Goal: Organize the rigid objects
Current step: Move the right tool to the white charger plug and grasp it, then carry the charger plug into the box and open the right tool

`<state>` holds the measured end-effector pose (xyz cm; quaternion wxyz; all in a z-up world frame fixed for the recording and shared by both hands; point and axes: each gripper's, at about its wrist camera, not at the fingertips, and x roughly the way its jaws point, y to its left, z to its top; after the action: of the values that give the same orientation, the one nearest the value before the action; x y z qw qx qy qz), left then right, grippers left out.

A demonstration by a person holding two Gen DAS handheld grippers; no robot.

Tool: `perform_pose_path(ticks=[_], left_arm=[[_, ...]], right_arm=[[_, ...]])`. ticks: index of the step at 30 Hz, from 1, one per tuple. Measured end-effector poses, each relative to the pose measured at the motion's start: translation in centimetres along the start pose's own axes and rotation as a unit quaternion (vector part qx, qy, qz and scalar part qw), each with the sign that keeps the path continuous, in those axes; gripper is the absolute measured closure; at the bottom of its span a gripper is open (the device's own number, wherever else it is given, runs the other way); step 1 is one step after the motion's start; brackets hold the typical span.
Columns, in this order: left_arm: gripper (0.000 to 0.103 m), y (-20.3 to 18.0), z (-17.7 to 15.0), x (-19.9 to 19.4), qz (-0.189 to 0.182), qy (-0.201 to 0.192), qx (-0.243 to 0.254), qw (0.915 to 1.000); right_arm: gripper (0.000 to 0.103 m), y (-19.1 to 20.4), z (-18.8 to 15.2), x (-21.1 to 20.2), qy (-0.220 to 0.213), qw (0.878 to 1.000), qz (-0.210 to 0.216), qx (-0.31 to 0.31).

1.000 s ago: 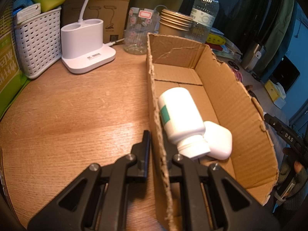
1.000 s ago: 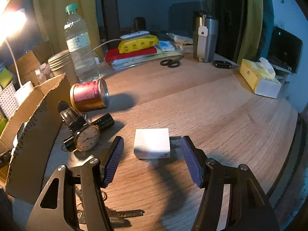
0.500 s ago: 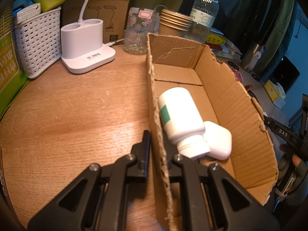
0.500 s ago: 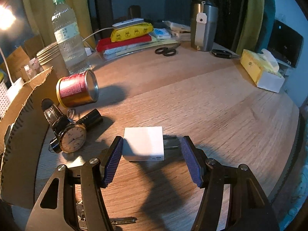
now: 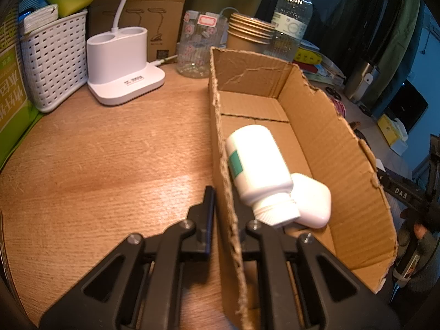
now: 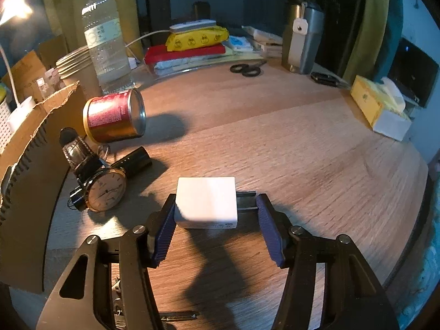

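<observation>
Your left claw point(image 5: 224, 214) pinching the cardboard box point(image 5: 330, 148) wall, white bottle point(image 5: 258, 167) inside, only your right view showing the spread right claw point(image 6: 216, 214) straddling the white charger point(image 6: 206, 202) on the desk point(image 6: 302, 151)

We see a dim room under warm light from a lamp point(image 6: 12, 11) flaring at the right view's upper left, throwing long hard shadows rightward across the table point(image 6: 288, 148), with glare on the wood in the left view, fisheye-bent dark corners and soft edges.
</observation>
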<state>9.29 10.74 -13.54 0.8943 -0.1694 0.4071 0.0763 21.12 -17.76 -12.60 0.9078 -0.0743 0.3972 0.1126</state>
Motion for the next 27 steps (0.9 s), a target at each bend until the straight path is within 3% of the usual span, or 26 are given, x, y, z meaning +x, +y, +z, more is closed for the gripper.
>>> perform_pose_path(ticks=[9,27], left_arm=[[0.094,0.0,0.0,0.0,0.000,0.000,0.000,1.0000],[0.094,0.0,0.0,0.0,0.000,0.000,0.000,1.0000]], right_arm=[[0.043,1.1,0.3,-2.8,-0.036,0.999,0.013,-0.006],[0.043,8.8,1.3,-9.9,-0.109,0.987,0.084,-0.080]])
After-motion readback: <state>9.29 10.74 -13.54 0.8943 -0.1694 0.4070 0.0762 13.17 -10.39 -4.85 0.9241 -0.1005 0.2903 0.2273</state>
